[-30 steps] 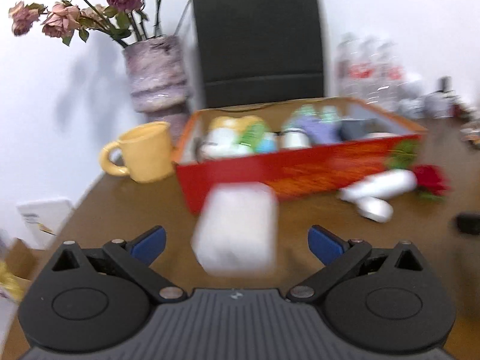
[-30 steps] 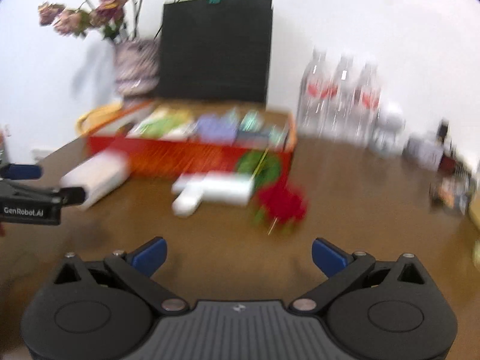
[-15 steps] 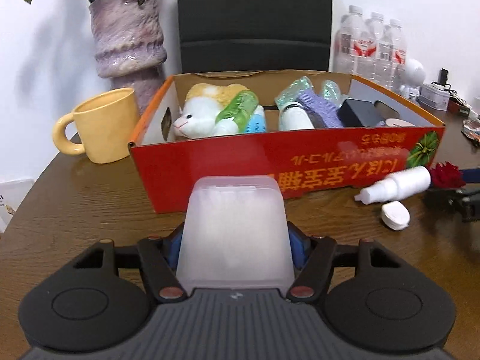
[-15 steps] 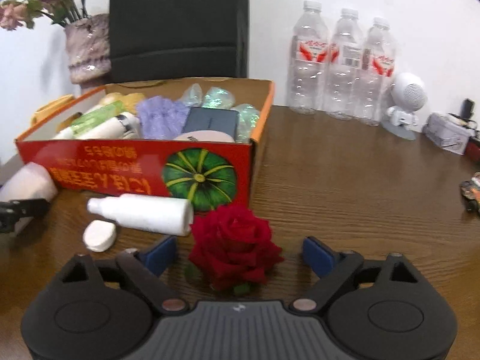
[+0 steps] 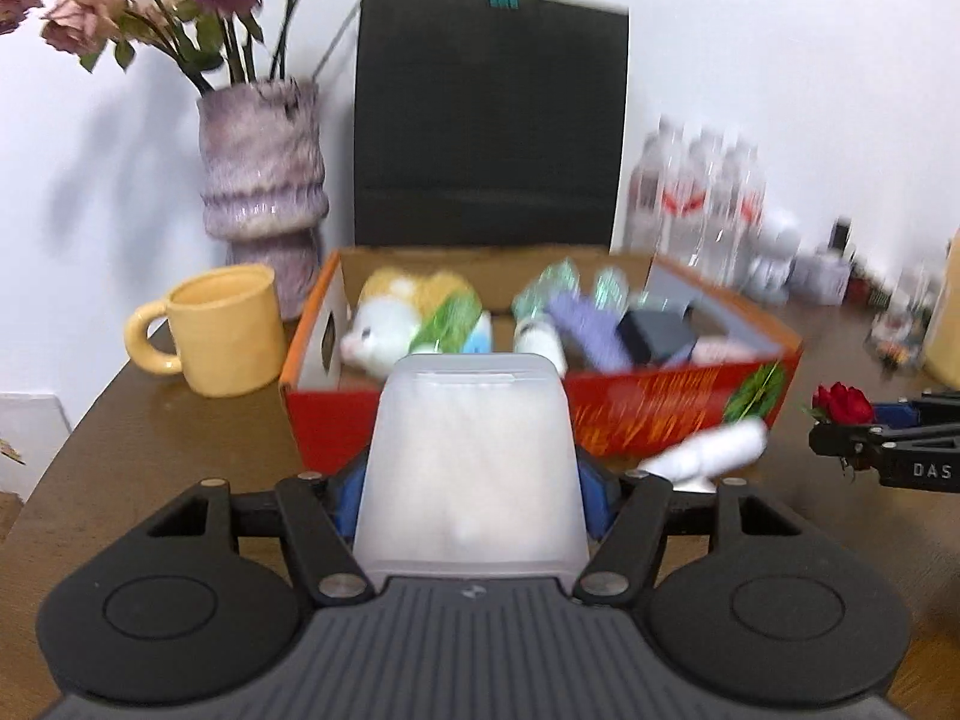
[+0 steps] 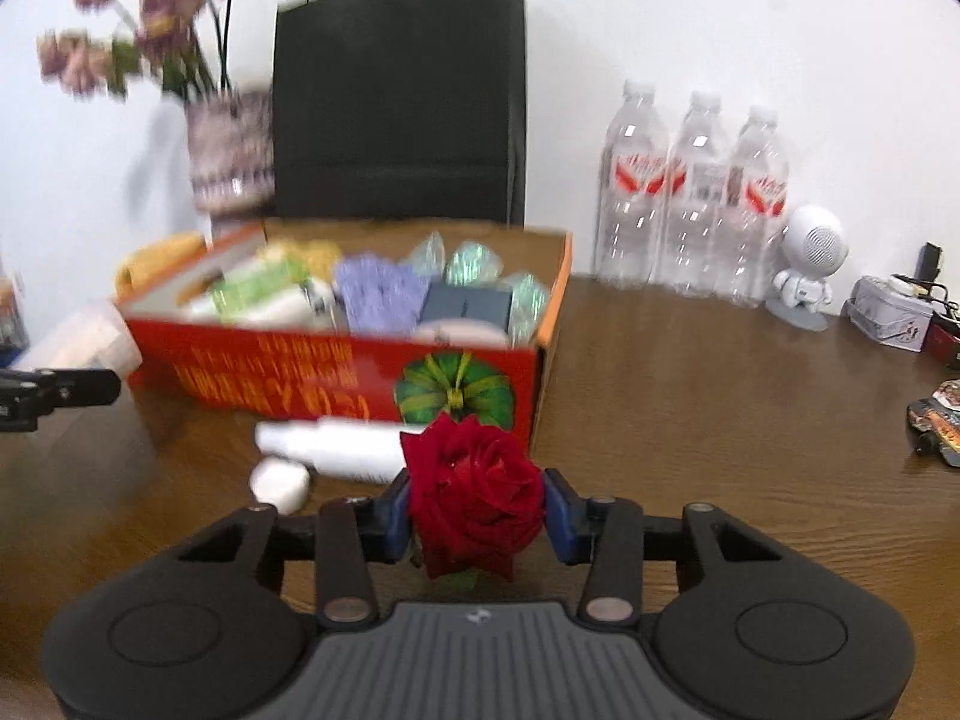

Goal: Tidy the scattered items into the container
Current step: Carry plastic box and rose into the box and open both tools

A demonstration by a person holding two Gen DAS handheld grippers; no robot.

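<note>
My left gripper (image 5: 474, 489) is shut on a translucent white plastic box (image 5: 471, 462) and holds it above the table in front of the red cardboard box (image 5: 648, 414). My right gripper (image 6: 477, 516) is shut on a red rose (image 6: 474, 495), lifted near the red cardboard box's (image 6: 288, 372) front right corner. The red box holds a plush toy (image 5: 384, 324), bottles and other items. A white bottle (image 6: 336, 450) and a small white cap (image 6: 279, 483) lie on the table in front of it.
A yellow mug (image 5: 222, 330) and a purple vase (image 5: 261, 180) of dried flowers stand left of the box. A black paper bag (image 5: 489, 126) stands behind it. Three water bottles (image 6: 690, 198), a white robot figure (image 6: 807, 267) and small clutter sit at right.
My left gripper closed on the white plastic box and lifted it. My right gripper closed on the rose and raised it off the table.
</note>
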